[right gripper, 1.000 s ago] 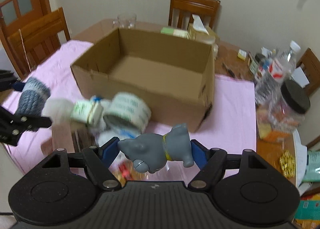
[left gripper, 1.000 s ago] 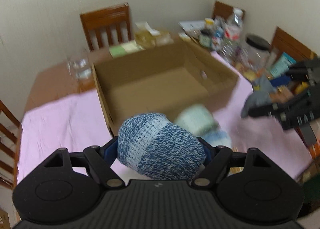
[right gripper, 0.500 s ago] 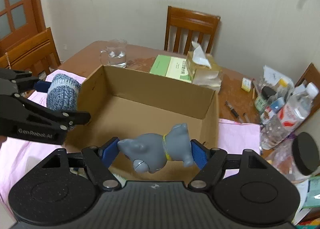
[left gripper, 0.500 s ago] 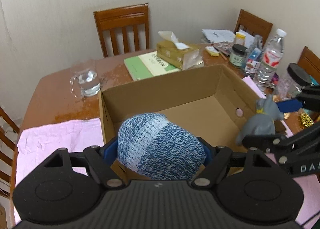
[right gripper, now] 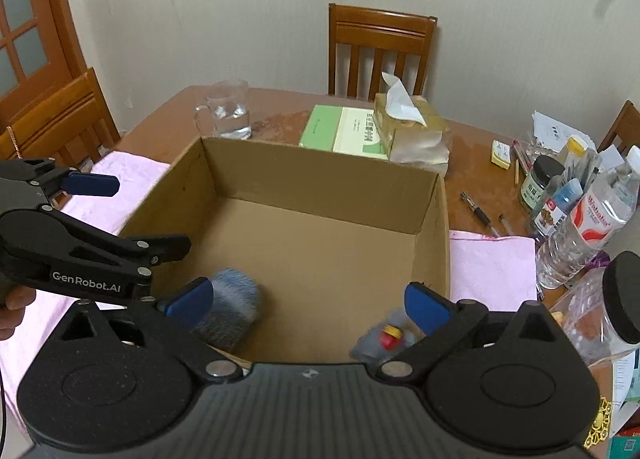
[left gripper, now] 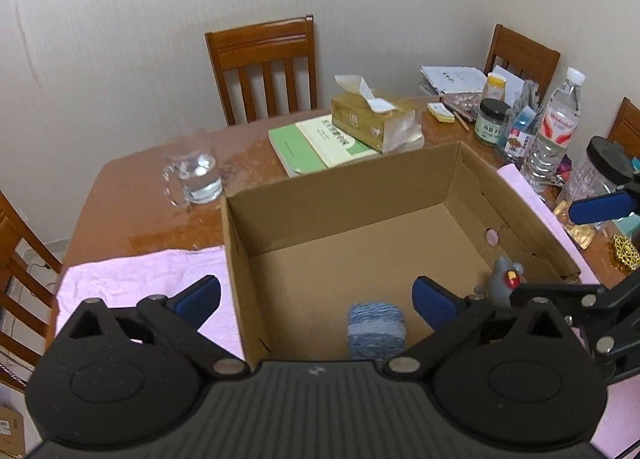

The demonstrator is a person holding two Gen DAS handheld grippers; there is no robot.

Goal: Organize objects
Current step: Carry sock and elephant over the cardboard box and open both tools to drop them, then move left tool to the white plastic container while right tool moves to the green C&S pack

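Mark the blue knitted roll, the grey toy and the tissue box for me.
blue knitted roll (left gripper: 375, 329), left wrist view, middle of its knitted side
grey toy (left gripper: 505, 281), left wrist view, its body
tissue box (right gripper: 416, 137), right wrist view, its top

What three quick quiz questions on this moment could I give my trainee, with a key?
1. True or false: the left gripper is clamped on the blue knitted roll.
2. Where is the grey toy mouse? A) on the pink cloth B) inside the cardboard box C) in the right gripper
3. What leans on the green book behind the box?

Key
1. False: both grippers' jaws have just been opening and stand wide with nothing pressed between them; the roll lies in the box.
2. B
3. The tissue box.
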